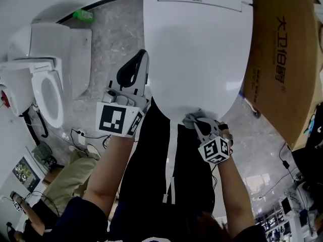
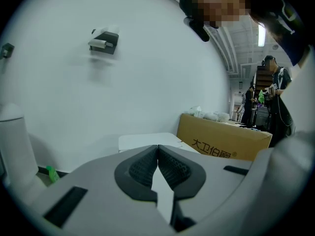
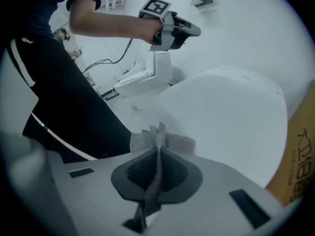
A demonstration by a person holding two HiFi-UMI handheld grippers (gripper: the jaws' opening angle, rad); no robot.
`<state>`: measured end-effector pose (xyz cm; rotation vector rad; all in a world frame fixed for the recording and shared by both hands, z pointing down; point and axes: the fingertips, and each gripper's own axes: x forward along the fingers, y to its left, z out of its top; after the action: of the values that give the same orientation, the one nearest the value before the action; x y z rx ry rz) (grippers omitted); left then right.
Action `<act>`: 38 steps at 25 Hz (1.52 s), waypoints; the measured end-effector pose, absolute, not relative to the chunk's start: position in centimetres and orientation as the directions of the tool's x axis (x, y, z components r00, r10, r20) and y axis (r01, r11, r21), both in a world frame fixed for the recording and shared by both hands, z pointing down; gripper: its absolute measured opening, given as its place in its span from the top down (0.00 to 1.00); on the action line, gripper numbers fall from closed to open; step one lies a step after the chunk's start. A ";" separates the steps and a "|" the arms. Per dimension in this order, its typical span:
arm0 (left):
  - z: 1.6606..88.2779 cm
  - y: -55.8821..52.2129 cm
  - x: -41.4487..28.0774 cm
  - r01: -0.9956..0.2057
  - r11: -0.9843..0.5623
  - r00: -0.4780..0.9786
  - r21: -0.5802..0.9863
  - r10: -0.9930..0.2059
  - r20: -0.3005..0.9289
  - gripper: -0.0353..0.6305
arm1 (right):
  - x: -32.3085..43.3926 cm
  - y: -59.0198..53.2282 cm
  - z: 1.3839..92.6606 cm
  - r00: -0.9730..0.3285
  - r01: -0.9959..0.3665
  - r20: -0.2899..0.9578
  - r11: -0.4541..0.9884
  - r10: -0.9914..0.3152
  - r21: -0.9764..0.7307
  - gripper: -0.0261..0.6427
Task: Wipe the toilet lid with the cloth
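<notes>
The white toilet lid fills the upper middle of the head view and lies closed. My right gripper is at the lid's near edge, shut on a grey cloth that is pinched between its jaws and spreads out a little at the tips. The cloth's front sits at the lid's front rim. My left gripper is held in the air beside the lid's left edge, its jaws pressed together with nothing in them. It also shows high up in the right gripper view.
A brown cardboard box stands right of the toilet. A second toilet with its seat open stands at the left, with cables on the floor near it. The person's dark-clad legs are just in front of the lid.
</notes>
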<state>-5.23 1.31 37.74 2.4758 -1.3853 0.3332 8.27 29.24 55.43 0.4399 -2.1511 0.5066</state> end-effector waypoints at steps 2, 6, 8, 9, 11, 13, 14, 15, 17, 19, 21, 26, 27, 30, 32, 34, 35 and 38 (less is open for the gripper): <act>37.2 1.3 -5.2 -0.859 -0.496 0.508 0.127 -0.795 0.331 0.92 | 11.1 28.6 55.6 -0.536 -0.499 0.832 0.849 -0.145 -0.174 0.93; 35.2 1.3 -5.0 -0.865 -0.490 0.497 0.109 -0.807 0.319 0.92 | 17.1 25.4 55.7 -0.418 -0.614 0.874 0.786 -0.247 -0.071 0.92; 33.9 1.4 -5.0 -0.868 -0.486 0.491 0.101 -0.812 0.315 0.92 | 21.8 22.3 54.8 -0.311 -0.790 0.867 0.614 -0.388 -0.009 0.93; 33.3 1.5 -5.1 -0.870 -0.483 0.488 0.097 -0.814 0.315 0.92 | 24.3 20.6 53.6 -0.262 -0.881 0.842 0.474 -0.472 -0.008 0.93; 32.0 1.7 -5.2 -0.873 -0.480 0.481 0.088 -0.817 0.317 0.92 | 28.3 17.7 49.9 -0.170 -0.975 0.767 0.220 -0.619 -0.038 0.93; 30.5 1.7 -5.4 -0.878 -0.473 0.470 0.073 -0.823 0.318 0.92 | 30.1 15.6 45.7 -0.124 -0.991 0.692 0.127 -0.711 -0.047 0.93; 29.7 1.6 -5.5 -0.882 -0.467 0.463 0.067 -0.828 0.317 0.92 | 30.3 14.7 43.5 -0.122 -0.991 0.657 0.122 -0.744 -0.046 0.93; 28.8 1.6 -5.6 -0.886 -0.460 0.455 0.063 -0.833 0.315 0.92 | 30.3 13.8 41.3 -0.128 -0.991 0.625 0.129 -0.770 -0.045 0.93; 26.9 1.5 -5.6 -0.893 -0.446 0.440 0.057 -0.843 0.309 0.92 | 30.1 12.3 37.0 -0.148 -0.988 0.560 0.148 -0.815 -0.046 0.93; 24.5 1.4 -5.6 -0.899 -0.436 0.430 0.050 -0.853 0.297 0.92 | 29.9 10.7 32.6 -0.167 -0.986 0.486 0.159 -0.858 -0.057 0.93; 21.9 1.3 -5.5 -0.900 -0.433 0.427 0.045 -0.858 0.285 0.92 | 29.7 9.5 28.1 -0.180 -0.984 0.407 0.162 -0.896 -0.079 0.93; 14.4 0.9 -4.8 -0.905 -0.423 0.418 0.030 -0.878 0.231 0.92 | 28.6 6.4 16.3 -0.210 -0.975 0.220 0.188 -0.953 -0.114 0.93; 12.8 0.8 -4.7 -0.907 -0.421 0.416 0.025 -0.884 0.215 0.92 | 28.3 5.7 13.9 -0.220 -0.974 0.182 0.204 -0.958 -0.102 0.93; 8.1 1.1 -4.5 -0.910 -0.415 0.411 0.012 -0.894 0.177 0.92 | 26.9 4.7 6.6 -0.256 -0.966 0.085 0.258 -0.963 0.016 0.93; 5.2 1.5 -4.5 -0.909 -0.416 0.411 0.001 -0.897 0.163 0.92 | 25.6 4.6 1.9 -0.289 -0.952 0.024 0.290 -0.957 0.101 0.93; 2.5 2.0 -4.8 -0.911 -0.412 0.407 -0.006 -0.901 0.148 0.92 | 24.7 4.5 -2.3 -0.309 -0.946 -0.037 0.303 -0.950 0.118 0.93; 1.2 2.3 -5.0 -0.913 -0.407 0.403 -0.006 -0.905 0.139 0.92 | 24.4 4.5 -4.1 -0.312 -0.946 -0.065 0.303 -0.948 0.114 0.93; -2.1 3.2 -5.3 -0.918 -0.396 0.393 -0.009 -0.913 0.112 0.92 | 24.0 5.0 -8.6 -0.310 -0.950 -0.140 0.303 -0.940 0.069 0.93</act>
<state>-5.32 3.16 -2.06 2.5757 -1.6952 0.1523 23.97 5.03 -8.59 1.8858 -2.5937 -0.2228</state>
